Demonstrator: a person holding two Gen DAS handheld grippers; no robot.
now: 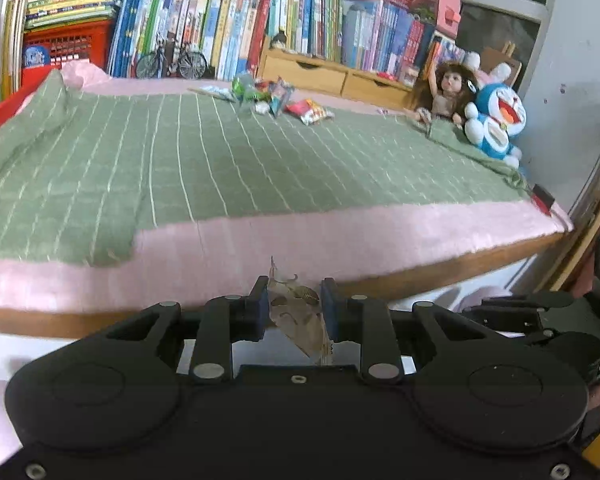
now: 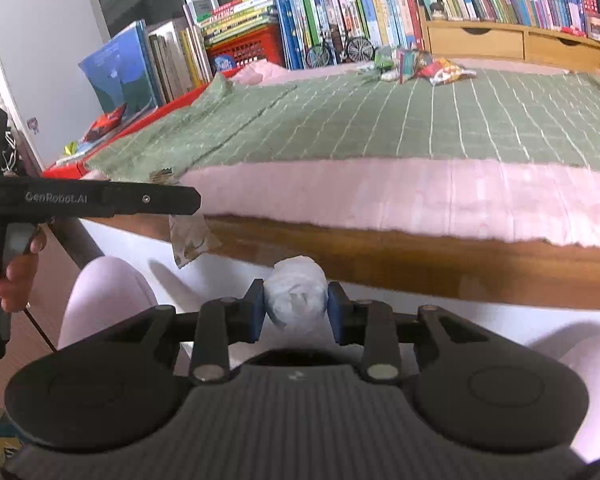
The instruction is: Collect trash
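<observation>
While I stood by the bed (image 1: 260,236), my left gripper (image 1: 294,312) clamped on a wrapper (image 1: 296,316), my right gripper (image 2: 296,308) on a tissue wad (image 2: 296,296).

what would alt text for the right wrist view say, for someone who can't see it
The right gripper is shut on a crumpled white paper wad, held in front of a table covered by a green checked cloth. Snack wrappers lie at the far side before a row of books, and the left gripper at left holds a clear wrapper.
</observation>
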